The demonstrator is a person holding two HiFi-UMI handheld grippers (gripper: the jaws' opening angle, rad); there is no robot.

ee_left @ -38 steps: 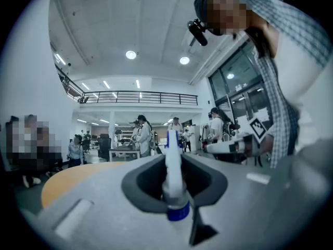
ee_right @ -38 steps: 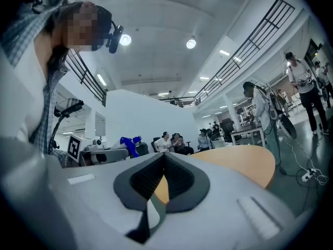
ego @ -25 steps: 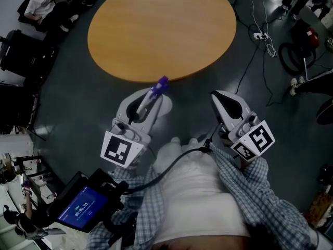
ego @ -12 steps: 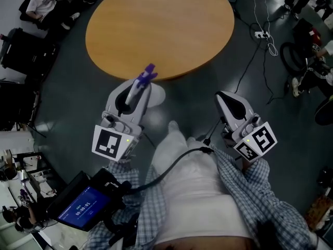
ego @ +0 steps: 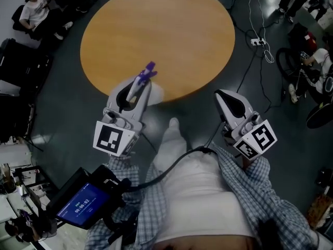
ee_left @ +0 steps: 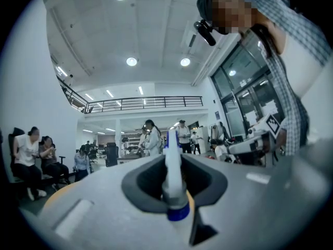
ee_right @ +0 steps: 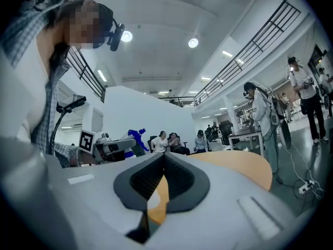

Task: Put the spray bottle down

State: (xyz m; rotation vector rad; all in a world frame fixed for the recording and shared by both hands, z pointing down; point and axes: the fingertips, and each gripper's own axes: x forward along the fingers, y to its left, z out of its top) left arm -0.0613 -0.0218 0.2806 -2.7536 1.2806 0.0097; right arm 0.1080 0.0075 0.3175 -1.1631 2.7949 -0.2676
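Observation:
A spray bottle (ego: 141, 80) with a white body and a purple-blue nozzle sticks forward out of my left gripper (ego: 135, 87), which is shut on it. The nozzle hangs over the near edge of a round wooden table (ego: 156, 30). In the left gripper view the bottle's white neck and blue collar (ee_left: 173, 191) stand upright between the dark pads (ee_left: 143, 184). My right gripper (ego: 223, 96) is off the table's near right edge, held level. Its pads (ee_right: 179, 181) meet at the tips with nothing between them. From the right gripper view the bottle's blue nozzle (ee_right: 137, 137) shows far left.
The tabletop is bare. Seated people (ego: 36, 7) and dark chairs (ego: 21, 61) are at the far left. A power strip and cables (ego: 257, 40) lie on the floor at right, near wheels (ego: 291, 72). A blue-screened device (ego: 83, 206) hangs at my left hip.
Both grippers have moved forward toward the table. The left one carried the spray bottle from in front of the table's edge to over its near rim.

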